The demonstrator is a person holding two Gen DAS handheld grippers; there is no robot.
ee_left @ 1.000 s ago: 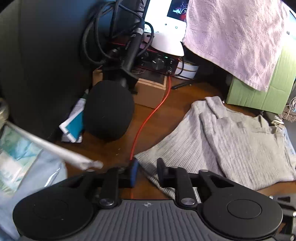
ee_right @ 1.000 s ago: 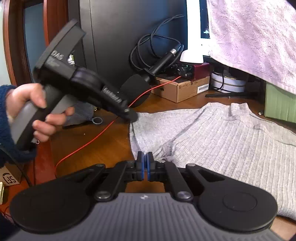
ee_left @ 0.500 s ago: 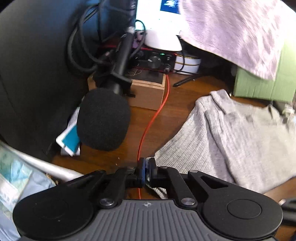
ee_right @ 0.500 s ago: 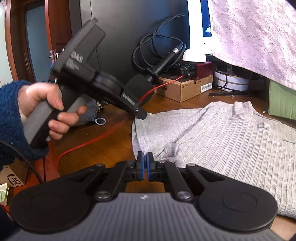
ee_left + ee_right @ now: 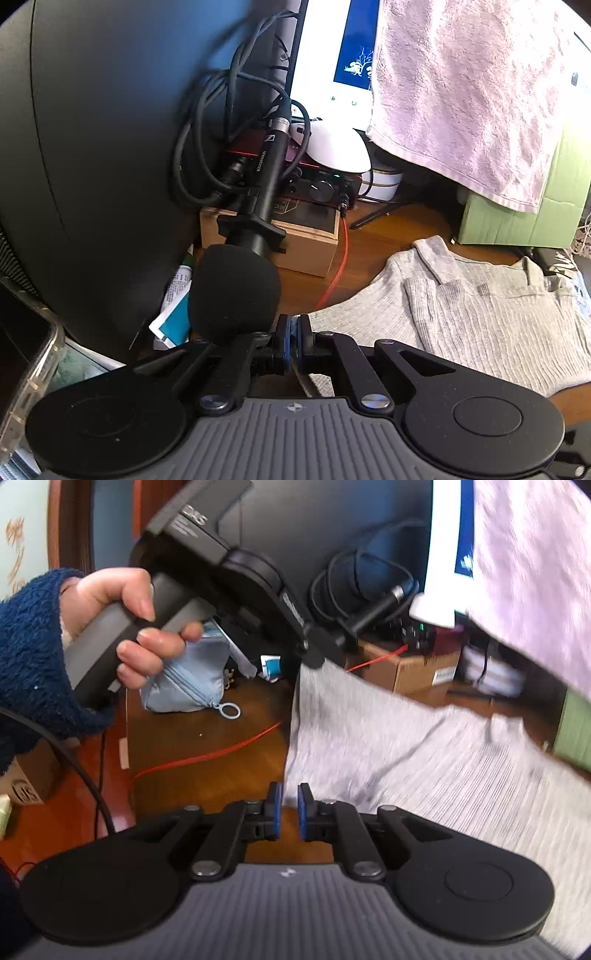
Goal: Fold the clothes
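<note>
Lying on one desk (image 5: 388, 229): one grey sweater (image 5: 498, 325), two hand-held grippers.

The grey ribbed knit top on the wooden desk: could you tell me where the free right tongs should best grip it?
The near hem edge of the grey ribbed knit top, approached low from the front: it lies flat and unobstructed just ahead of the opening right tongs.

1. I see a light grey ribbed sweater (image 5: 491, 317) at four o'clock.
2. A pale pink terry towel (image 5: 469, 88) hangs at one o'clock.
3. A red cable (image 5: 338, 269) crosses the brown wooden desk (image 5: 376, 236).
4. My grippers' pads (image 5: 275, 810) are blue.
5. At nine o'clock in the right wrist view, a navy fleece sleeve (image 5: 29, 657); beside it a light blue zip pouch (image 5: 188, 679).
</note>
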